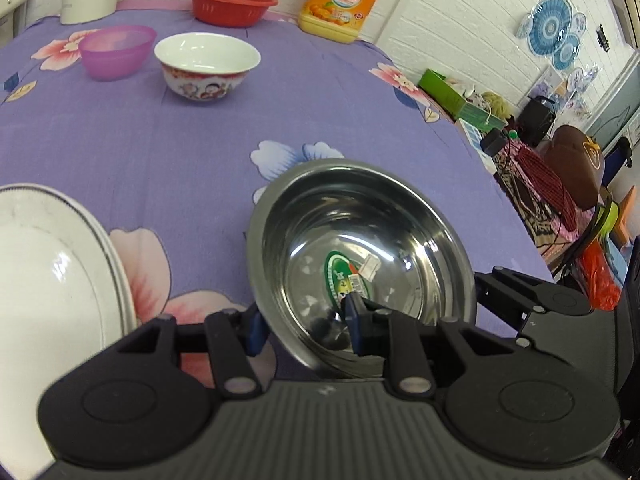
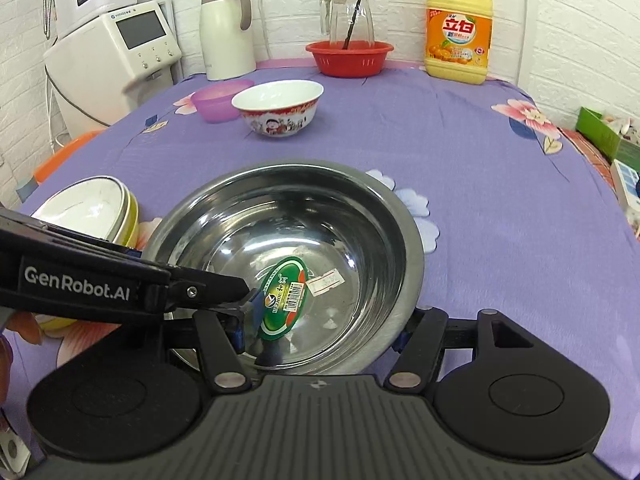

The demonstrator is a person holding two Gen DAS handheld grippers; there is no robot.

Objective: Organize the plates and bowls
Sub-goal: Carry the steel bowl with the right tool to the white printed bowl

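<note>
A steel bowl with a green sticker sits tilted in front of both grippers, also in the right wrist view. My left gripper straddles its near left rim, one blue pad inside, one outside; whether it grips I cannot tell. My right gripper straddles the bowl's near rim, jaws wide. The left gripper's finger reaches into the bowl. A stack of white plates lies left, also in the right view. A white patterned bowl and a pink bowl stand farther back.
At the back stand a red basket with a glass jug, a yellow detergent bottle, a white kettle and a water dispenser. The purple flowered tablecloth ends at the right, with clutter beyond.
</note>
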